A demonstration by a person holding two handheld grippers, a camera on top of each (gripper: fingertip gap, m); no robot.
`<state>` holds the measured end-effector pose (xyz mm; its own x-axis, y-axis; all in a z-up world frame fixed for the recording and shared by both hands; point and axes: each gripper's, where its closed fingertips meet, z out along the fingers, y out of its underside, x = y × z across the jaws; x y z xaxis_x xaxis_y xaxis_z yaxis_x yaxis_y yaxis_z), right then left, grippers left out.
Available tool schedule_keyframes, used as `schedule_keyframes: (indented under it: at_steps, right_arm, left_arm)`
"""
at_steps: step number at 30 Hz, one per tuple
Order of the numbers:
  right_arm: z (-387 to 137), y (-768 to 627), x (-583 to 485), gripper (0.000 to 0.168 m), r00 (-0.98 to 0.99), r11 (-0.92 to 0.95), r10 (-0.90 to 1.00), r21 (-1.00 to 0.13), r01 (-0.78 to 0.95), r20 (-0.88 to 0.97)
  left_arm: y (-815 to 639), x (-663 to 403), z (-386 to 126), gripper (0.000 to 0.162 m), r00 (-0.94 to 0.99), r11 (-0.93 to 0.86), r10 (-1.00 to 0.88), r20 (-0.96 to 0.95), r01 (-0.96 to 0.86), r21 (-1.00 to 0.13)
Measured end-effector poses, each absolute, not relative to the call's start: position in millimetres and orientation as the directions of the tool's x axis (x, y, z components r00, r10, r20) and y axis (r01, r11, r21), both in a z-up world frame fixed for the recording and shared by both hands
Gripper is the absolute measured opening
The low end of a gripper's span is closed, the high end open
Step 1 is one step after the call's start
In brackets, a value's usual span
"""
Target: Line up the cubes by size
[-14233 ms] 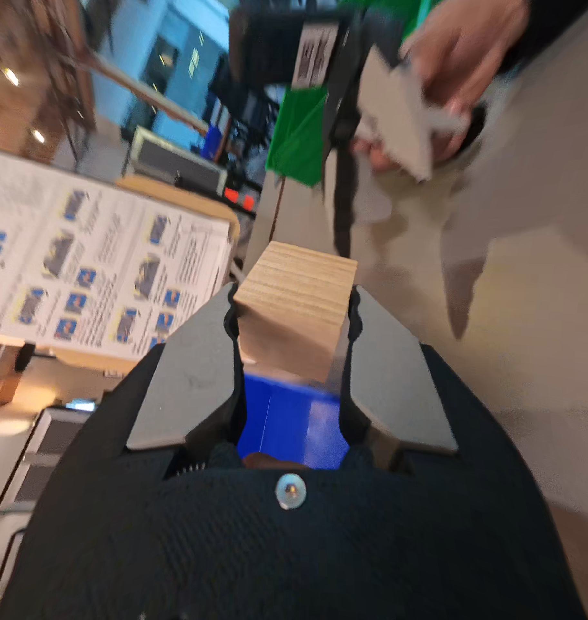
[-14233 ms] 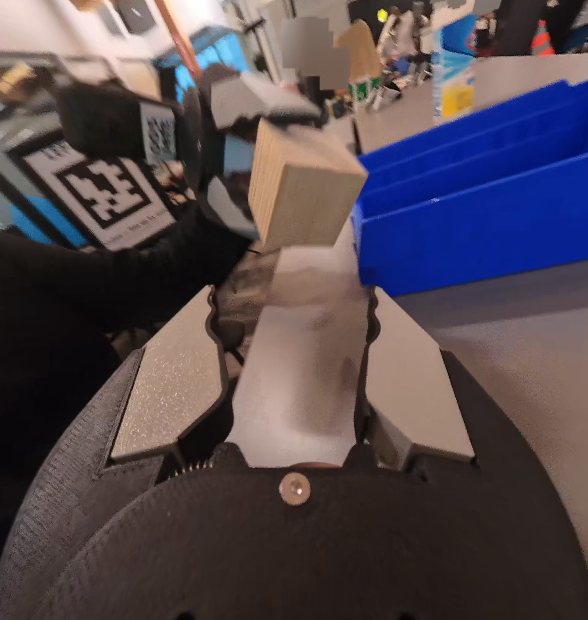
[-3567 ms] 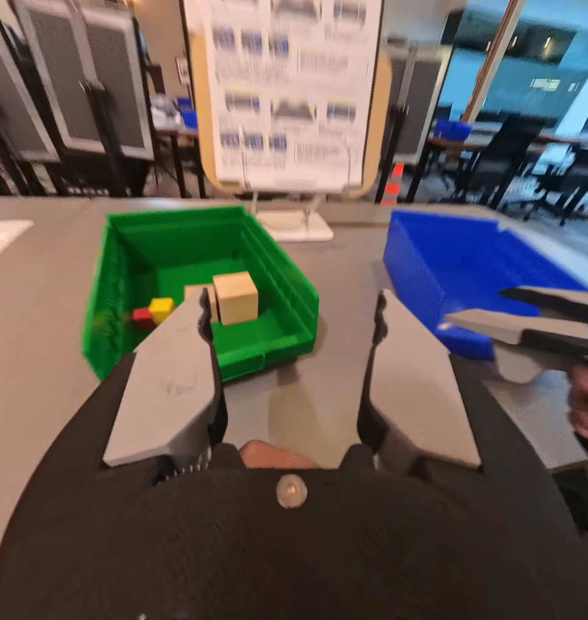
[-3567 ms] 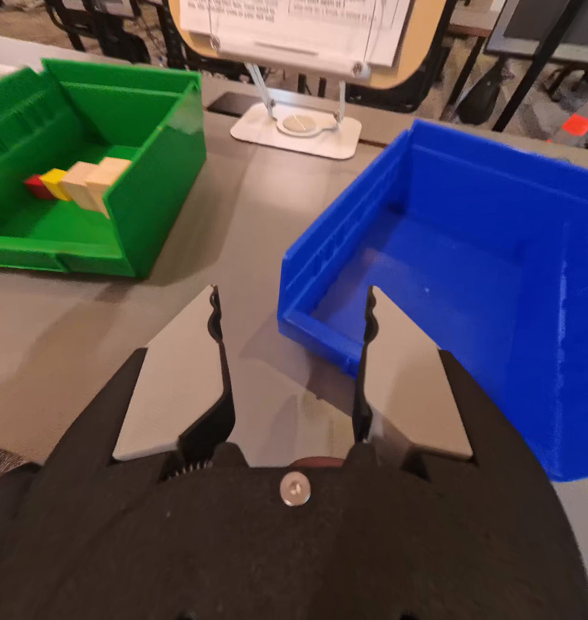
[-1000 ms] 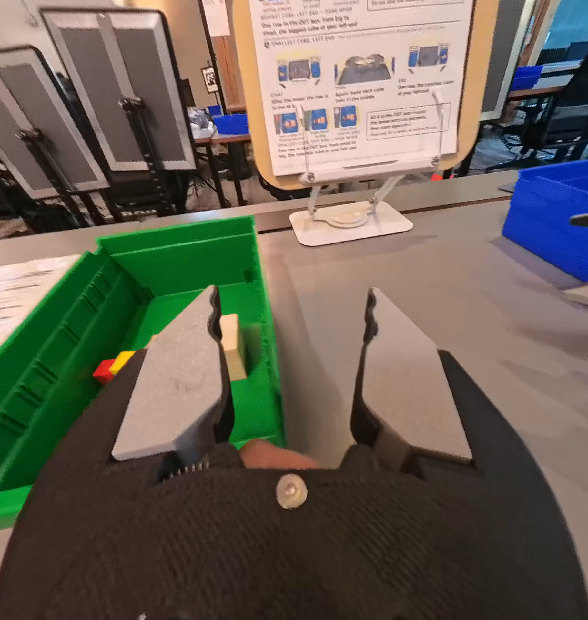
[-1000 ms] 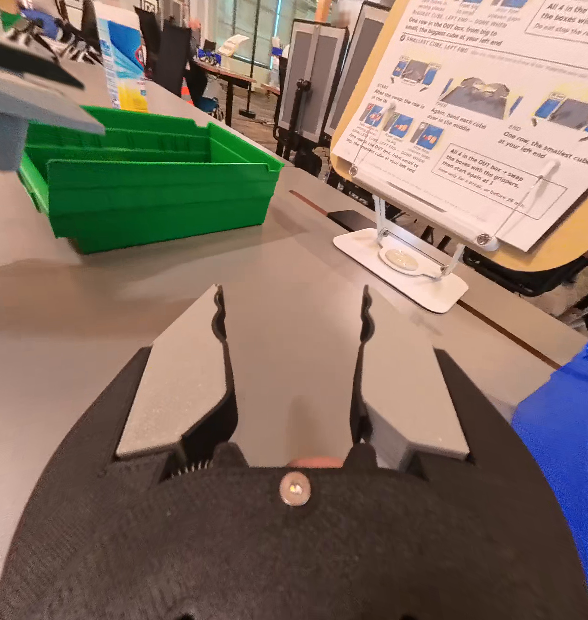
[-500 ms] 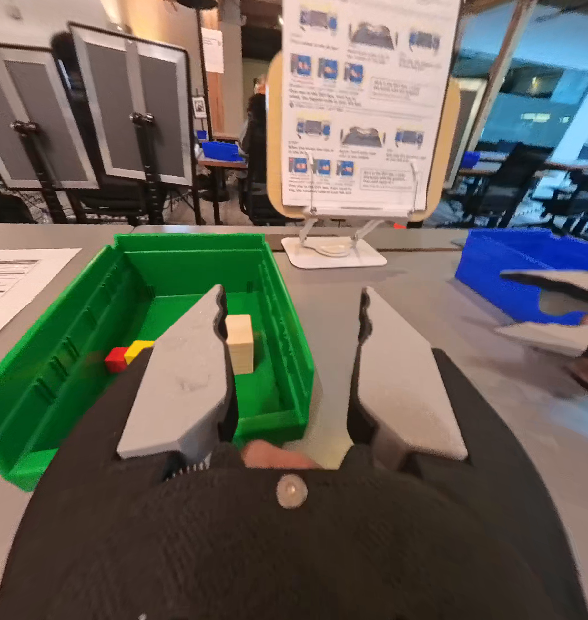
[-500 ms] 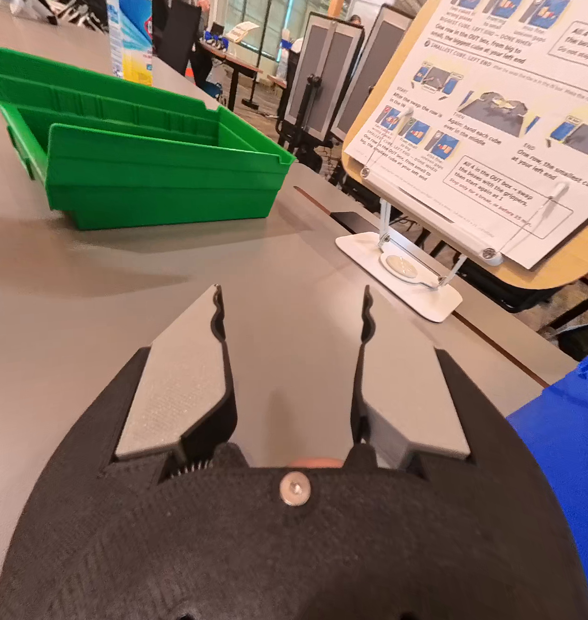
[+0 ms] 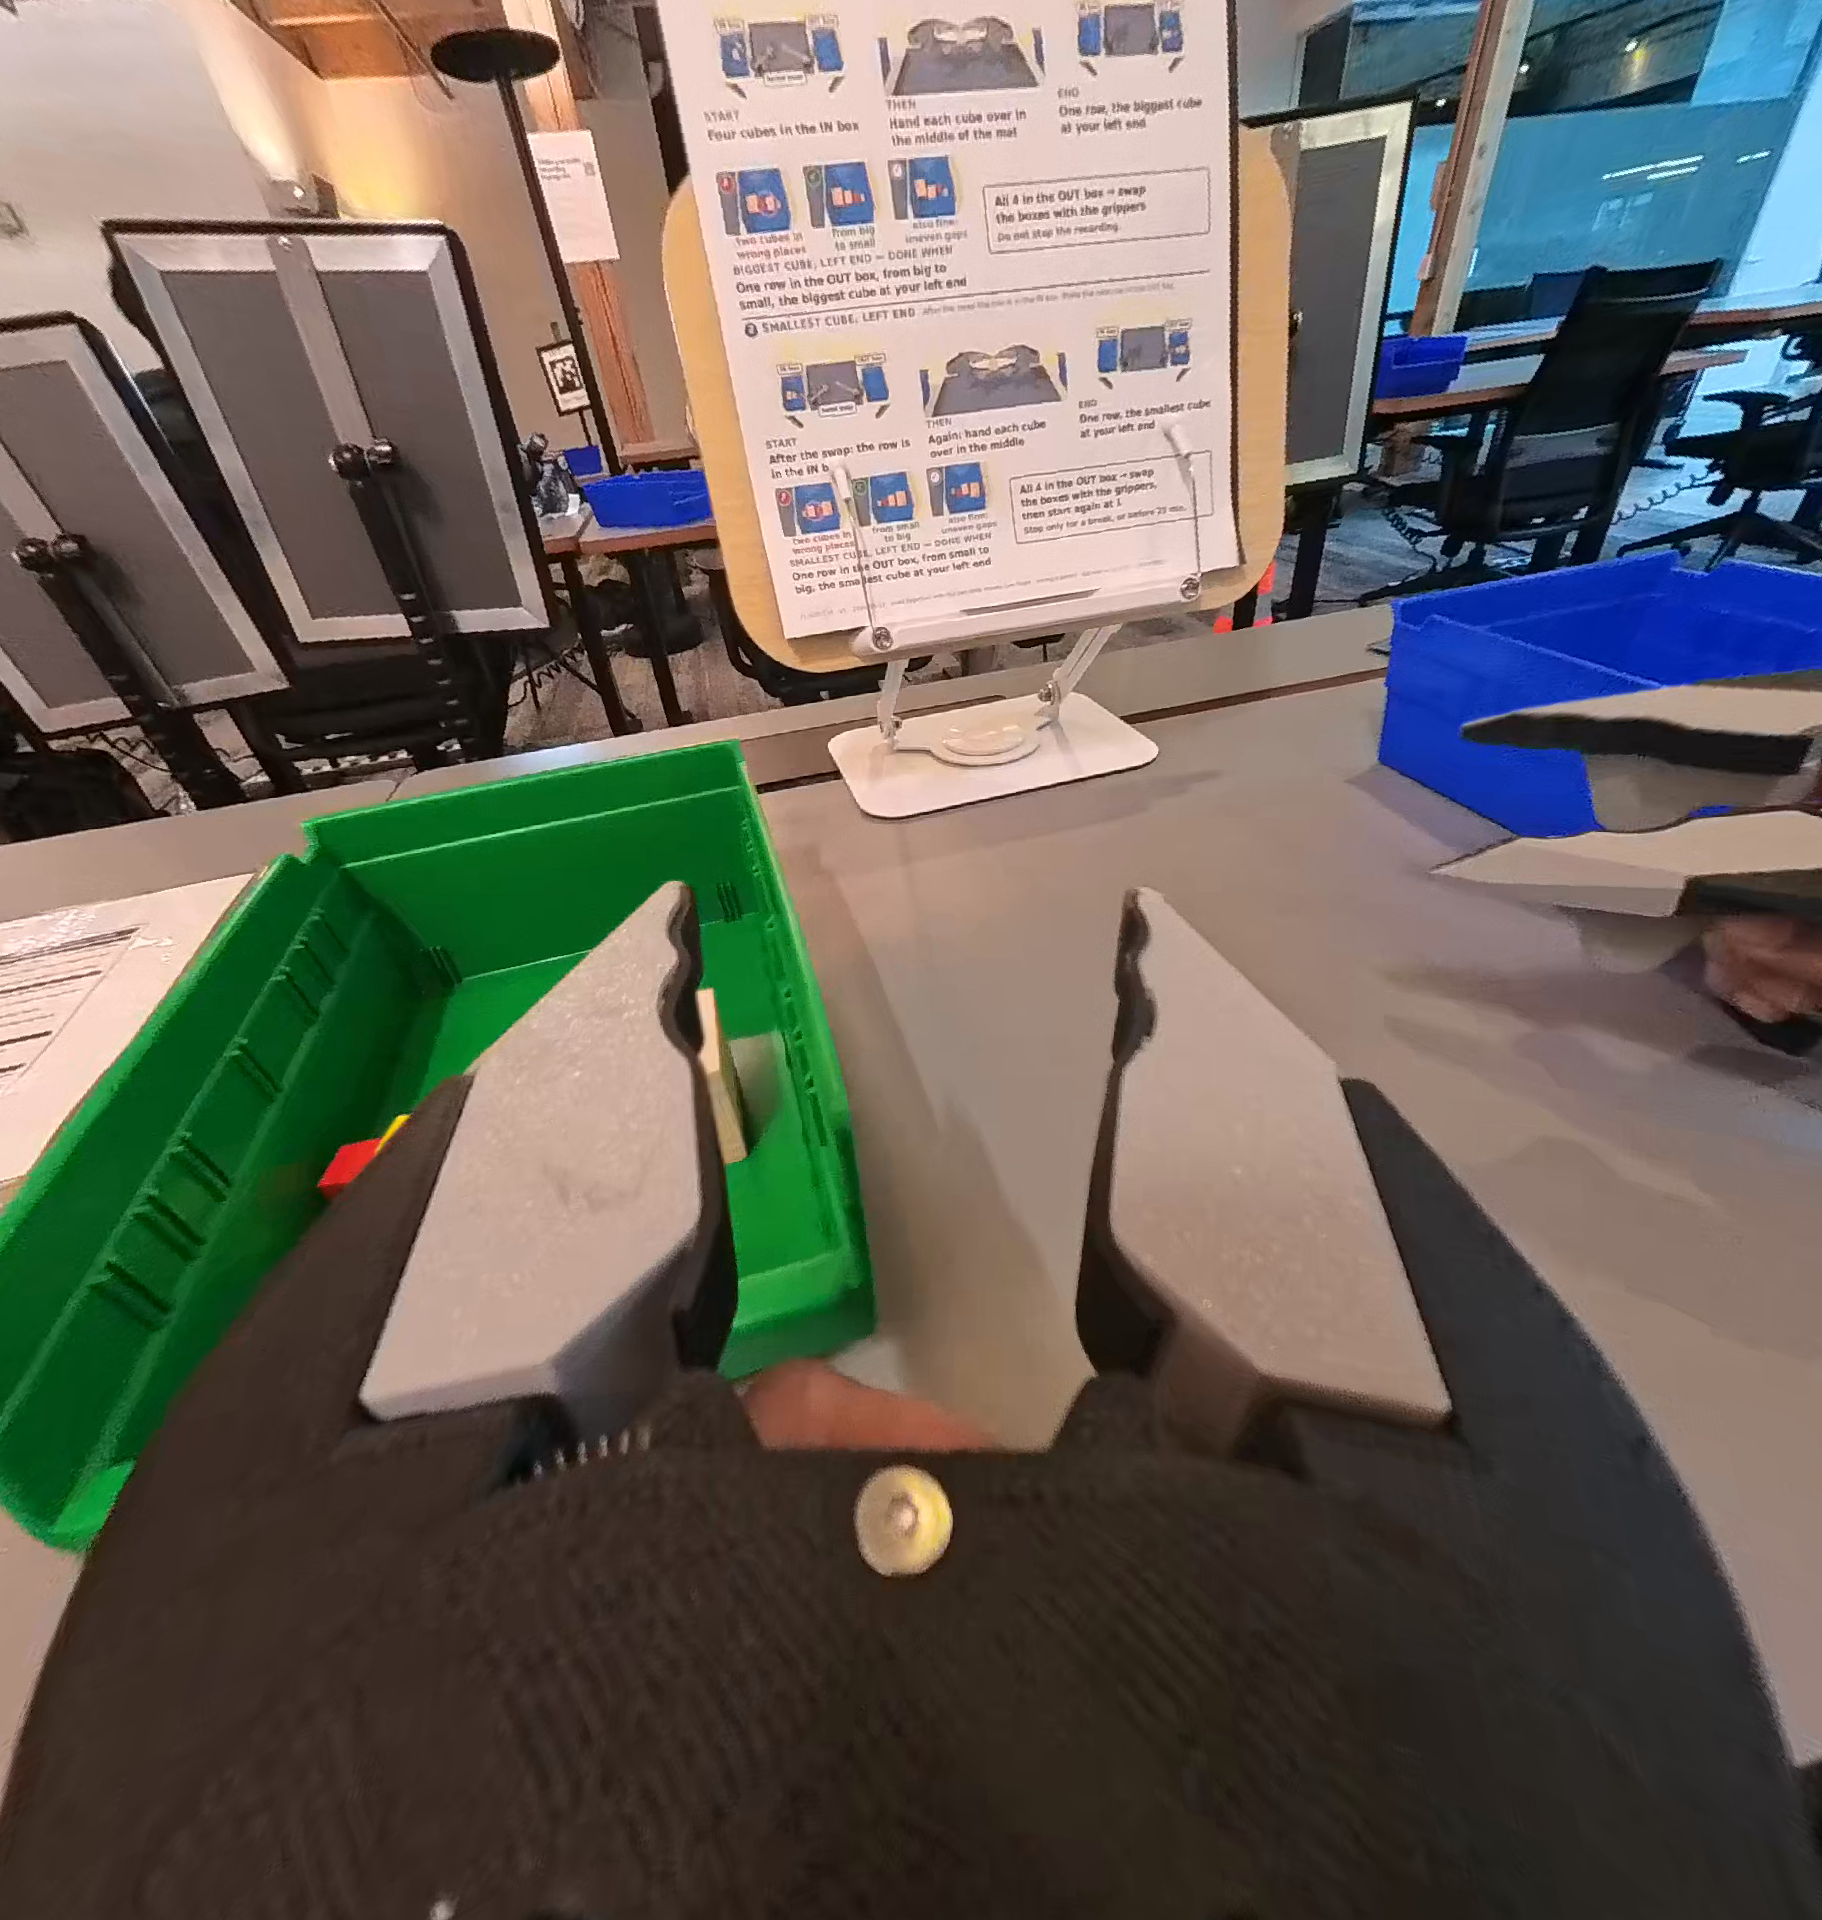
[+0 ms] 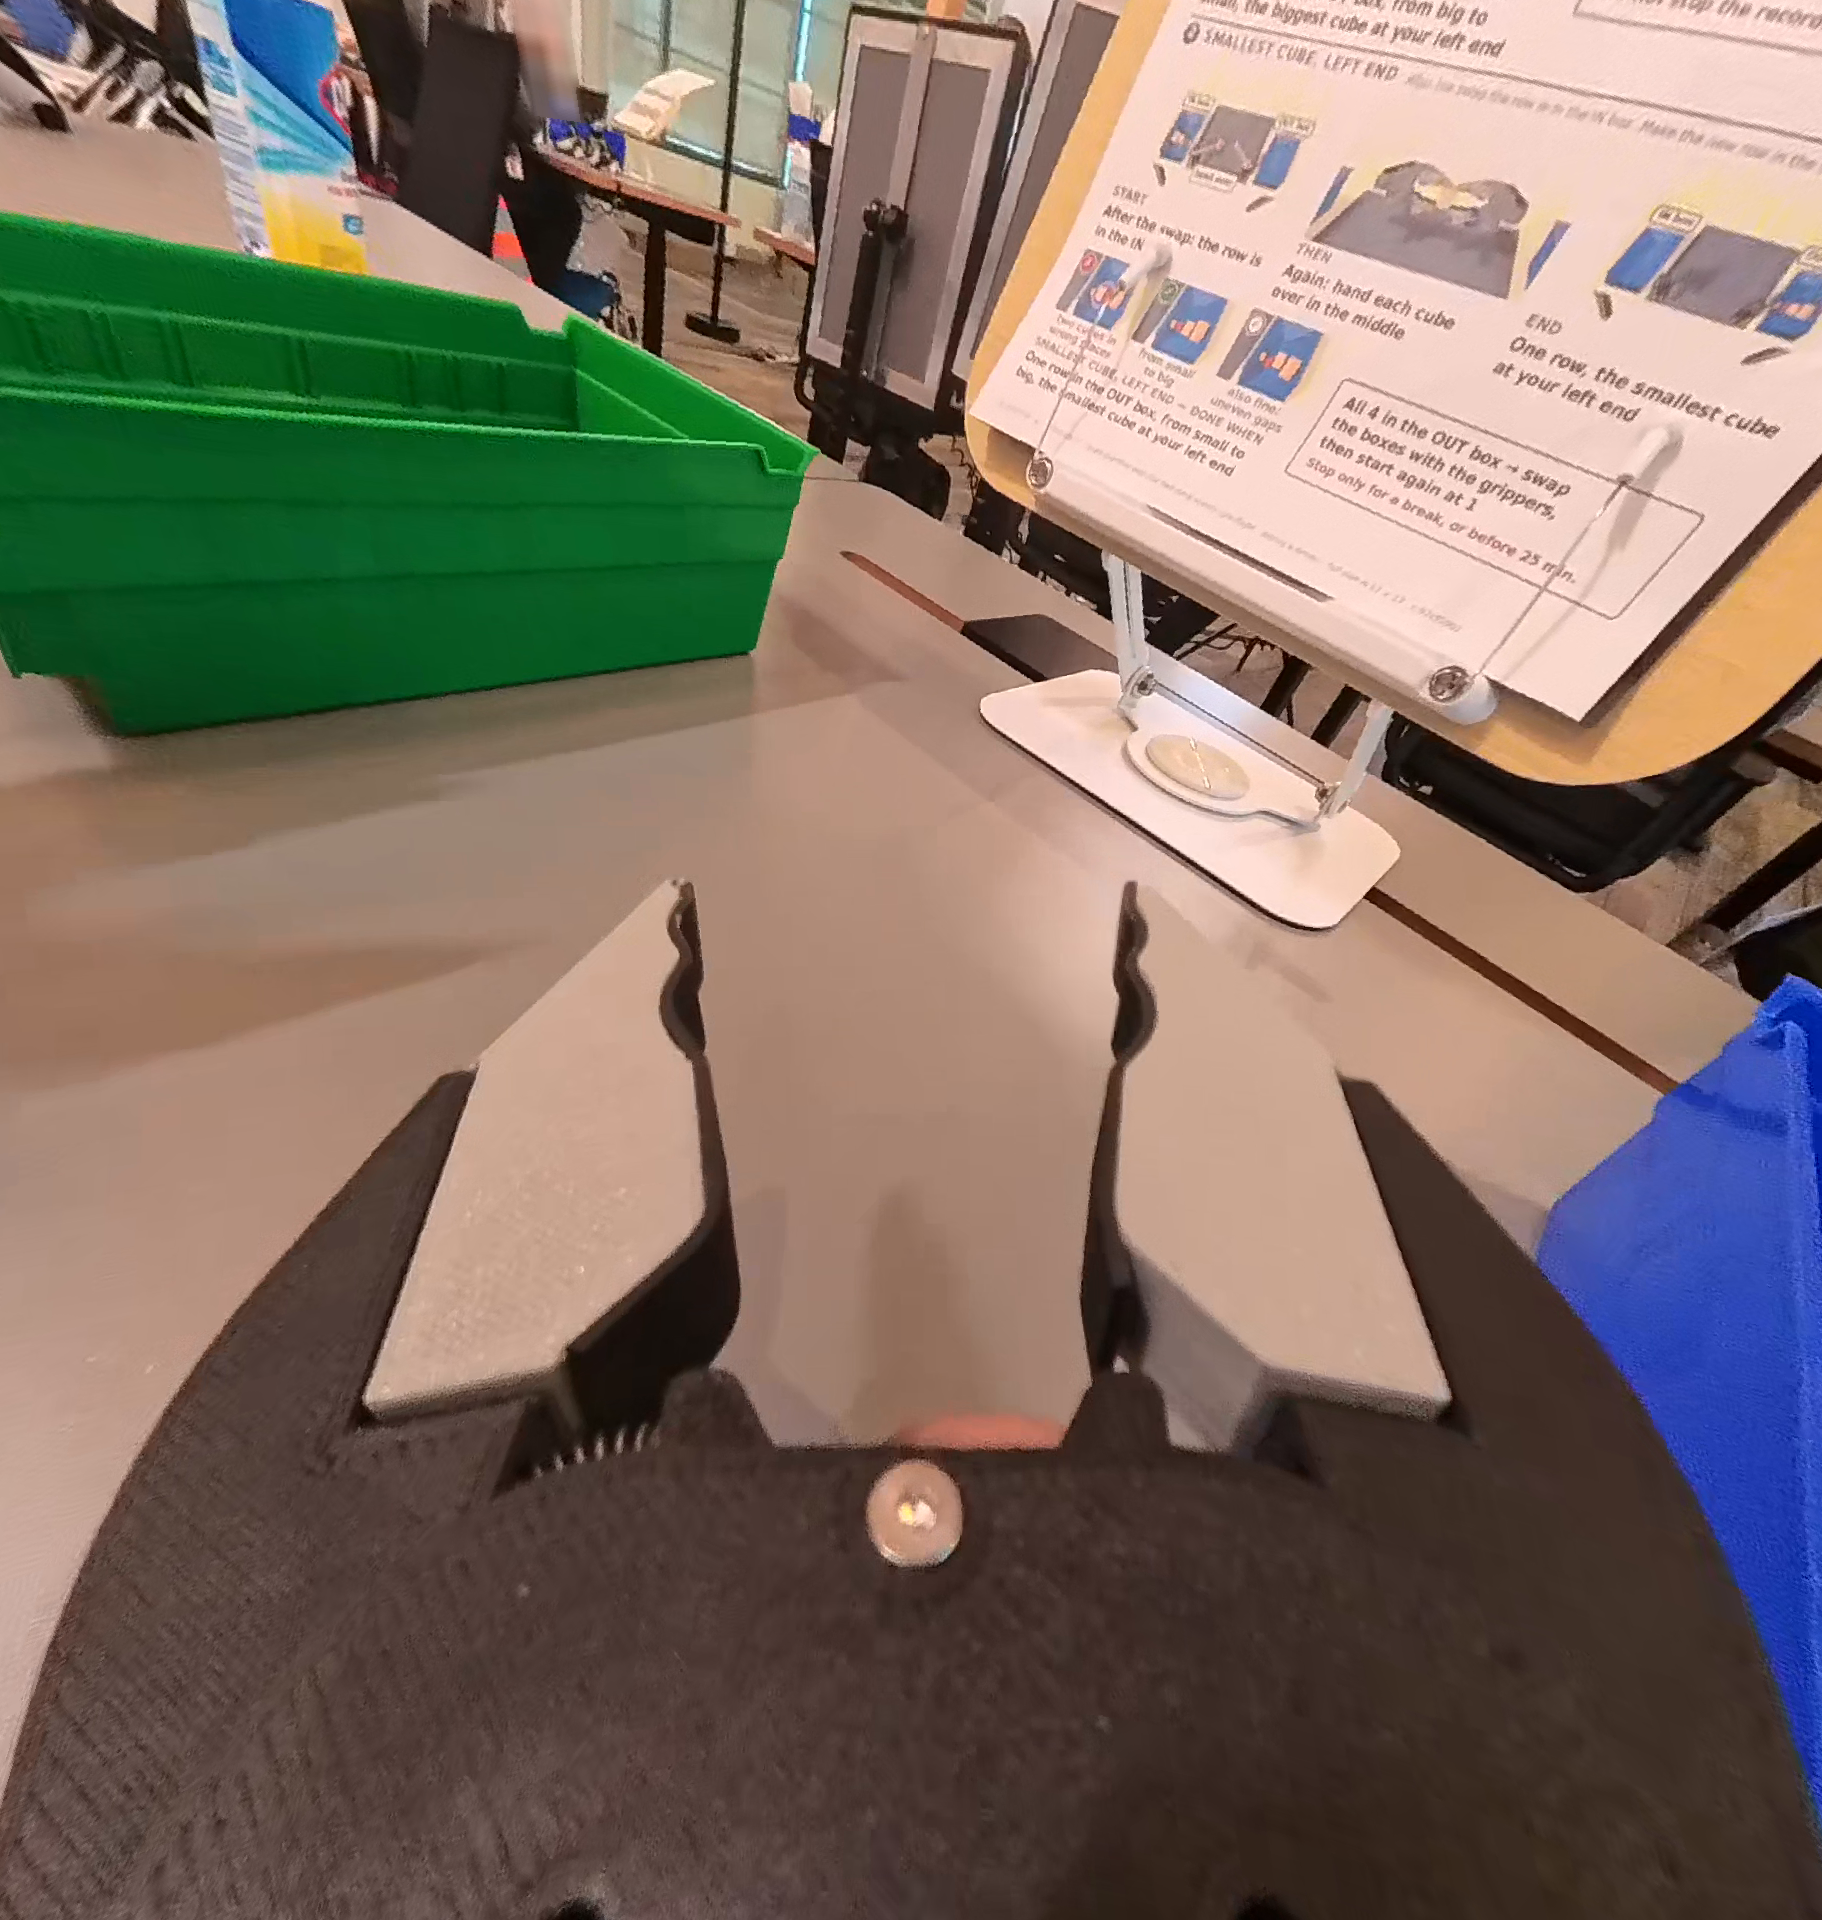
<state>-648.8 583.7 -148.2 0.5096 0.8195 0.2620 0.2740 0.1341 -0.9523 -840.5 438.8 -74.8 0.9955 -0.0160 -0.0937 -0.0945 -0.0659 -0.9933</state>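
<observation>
Our left gripper [image 9: 907, 904] has its jaws spread, nothing in them; its flat grey finger [image 9: 574, 1164] blocks most of the cubes in the ribbed green bin [image 9: 159, 1122]; only slivers of the wooden cube [image 9: 722, 1081] and red cube [image 9: 346, 1164] peek out. Right gripper [image 10: 902, 899] is gaping too, over smooth grey table [image 10: 263, 914]; blue bin [image 10: 1738, 1299] sits right beside it; paper instruction stand [image 10: 1250, 790] behind.
</observation>
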Motion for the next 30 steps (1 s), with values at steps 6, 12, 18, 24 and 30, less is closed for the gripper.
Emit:
schedule_keyframes:
  at_steps: [6,12,18,24,30]
  right_arm:
    - [-148.1,584.9,-646.5,0.075,0.523,0.157,0.801,-0.946,0.283,0.290]
    - [-145.3,581.9,-647.3,0.072,0.518,0.204,0.786,-0.933,0.296,0.336]
    - [-142.2,580.7,-646.7,0.070,0.521,0.202,0.790,-0.939,0.279,0.324]
    - [-147.2,576.5,-652.4,0.068,0.495,0.203,0.803,-0.934,0.294,0.330]
    - [-143.8,571.5,-654.1,0.067,0.483,0.237,0.799,-0.925,0.297,0.360]
  left_arm:
    - [437.4,-861.8,-90.5,0.078,0.996,-0.135,0.000,-0.093,-0.092,-0.987]
    - [443.0,-900.8,-122.2,0.050,0.999,-0.242,0.028,-0.030,-0.022,-0.970]
    - [433.2,-968.3,-131.0,0.000,0.982,-0.297,0.181,-0.060,-0.004,-0.955]
    - [473.9,-973.2,-160.3,0.000,0.994,-0.508,0.080,-0.069,-0.019,-0.861]
    - [515.5,-976.6,-198.9,0.000,0.976,-0.740,-0.057,-0.210,-0.183,-0.647]
